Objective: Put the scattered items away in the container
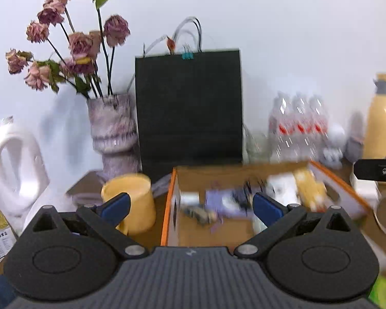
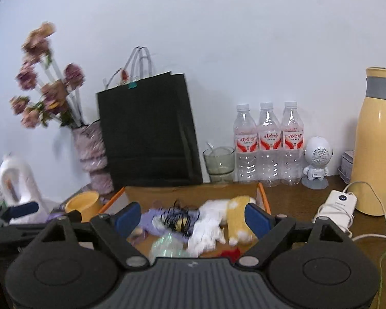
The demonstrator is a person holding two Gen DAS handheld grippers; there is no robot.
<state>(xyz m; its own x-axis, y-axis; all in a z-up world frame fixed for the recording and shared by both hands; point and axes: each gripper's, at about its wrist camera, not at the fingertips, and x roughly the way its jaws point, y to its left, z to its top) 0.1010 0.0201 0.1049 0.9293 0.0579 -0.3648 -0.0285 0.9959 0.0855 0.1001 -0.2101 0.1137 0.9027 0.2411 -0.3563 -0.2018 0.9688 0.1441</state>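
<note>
An orange-edged cardboard box (image 1: 171,206) (image 2: 193,191) sits on the wooden table and holds several items: a yellow and white plush toy (image 2: 238,216) (image 1: 308,188), a purple cloth (image 2: 151,219) (image 1: 217,200), a black wire tangle (image 2: 176,213) and white pieces. My left gripper (image 1: 190,207) is open in front of the box's near left corner, nothing between its blue pads (image 1: 115,204). My right gripper (image 2: 193,217) is open over the box's near side, its pads (image 2: 256,219) apart with nothing gripped. The left gripper's fingertip (image 2: 23,209) shows at the left edge of the right wrist view.
Behind the box stand a black paper bag (image 1: 189,105), a vase of dried roses (image 1: 113,134), three water bottles (image 2: 269,144), a glass cup (image 2: 218,163), a small white robot speaker (image 2: 317,163) and a yellow thermos (image 2: 378,149). A yellow mug (image 1: 133,200), white jug (image 1: 12,164) and power bank (image 2: 338,207) lie beside it.
</note>
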